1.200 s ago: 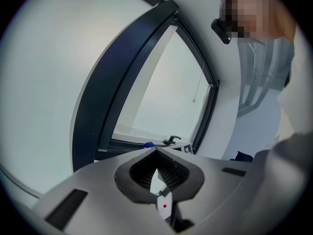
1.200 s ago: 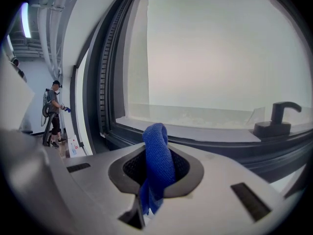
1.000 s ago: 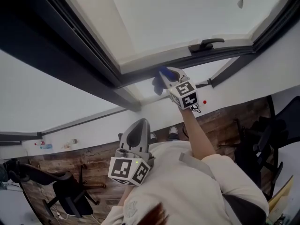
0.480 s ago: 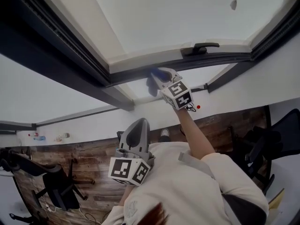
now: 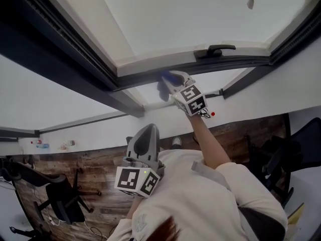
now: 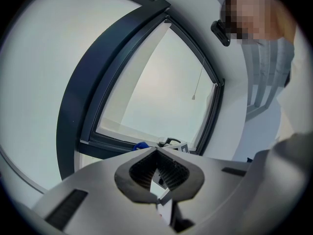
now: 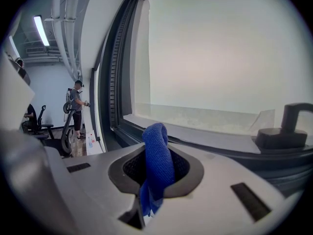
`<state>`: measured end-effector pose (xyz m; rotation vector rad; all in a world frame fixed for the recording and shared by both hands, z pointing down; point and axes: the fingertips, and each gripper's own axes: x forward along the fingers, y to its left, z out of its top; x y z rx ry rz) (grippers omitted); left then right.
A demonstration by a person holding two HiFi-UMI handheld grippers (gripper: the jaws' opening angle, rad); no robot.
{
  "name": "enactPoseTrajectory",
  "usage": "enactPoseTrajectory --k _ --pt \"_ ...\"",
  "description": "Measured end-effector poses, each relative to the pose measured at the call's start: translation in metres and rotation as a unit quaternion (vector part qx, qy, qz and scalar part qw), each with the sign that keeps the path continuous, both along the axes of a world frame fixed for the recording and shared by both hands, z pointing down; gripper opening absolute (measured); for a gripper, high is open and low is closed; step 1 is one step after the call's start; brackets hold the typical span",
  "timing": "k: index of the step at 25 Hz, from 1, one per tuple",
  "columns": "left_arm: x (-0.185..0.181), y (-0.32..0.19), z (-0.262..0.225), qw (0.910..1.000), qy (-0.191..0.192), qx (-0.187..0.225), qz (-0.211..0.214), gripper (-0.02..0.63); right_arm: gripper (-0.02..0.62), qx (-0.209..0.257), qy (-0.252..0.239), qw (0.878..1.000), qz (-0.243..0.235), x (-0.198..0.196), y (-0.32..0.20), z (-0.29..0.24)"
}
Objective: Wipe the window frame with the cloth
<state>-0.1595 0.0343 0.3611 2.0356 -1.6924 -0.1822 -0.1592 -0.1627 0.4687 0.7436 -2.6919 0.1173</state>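
Observation:
In the head view my right gripper (image 5: 174, 80) is raised to the dark window frame (image 5: 220, 64), on its lower rail left of the black handle (image 5: 215, 50). It is shut on a blue cloth (image 5: 167, 76) that touches the rail. The right gripper view shows the cloth (image 7: 157, 155) folded and clamped between the jaws of the right gripper (image 7: 156, 166), with the frame rail (image 7: 210, 148) just beyond and the handle (image 7: 288, 126) to the right. My left gripper (image 5: 144, 138) is held low by the chest, shut and holding nothing (image 6: 157, 166), pointing up at the window.
A pale sill (image 5: 150, 92) runs under the frame. A blind cord (image 5: 250, 3) hangs in front of the glass. Office chairs (image 5: 65, 202) stand on the wooden floor at left and right. A person (image 7: 76, 102) stands far off beside the wall.
My right gripper has slid a little to the left along the lower rail with the cloth. The left gripper has stayed near the chest.

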Motion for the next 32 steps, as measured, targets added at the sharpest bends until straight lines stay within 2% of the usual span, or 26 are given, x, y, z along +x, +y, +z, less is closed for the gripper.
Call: enactPoseTrajectory --k 11,32 --pt "-0.004 -0.002 -0.001 0.9998 -0.001 0.002 0.020 0.005 0.049 -0.007 0.002 1.000 0.023 0.011 -0.005 0.003" --pt "-0.003 0.000 0.001 0.9999 0.002 -0.001 0.014 0.006 0.049 -0.004 0.001 0.999 0.048 0.037 -0.014 0.003"
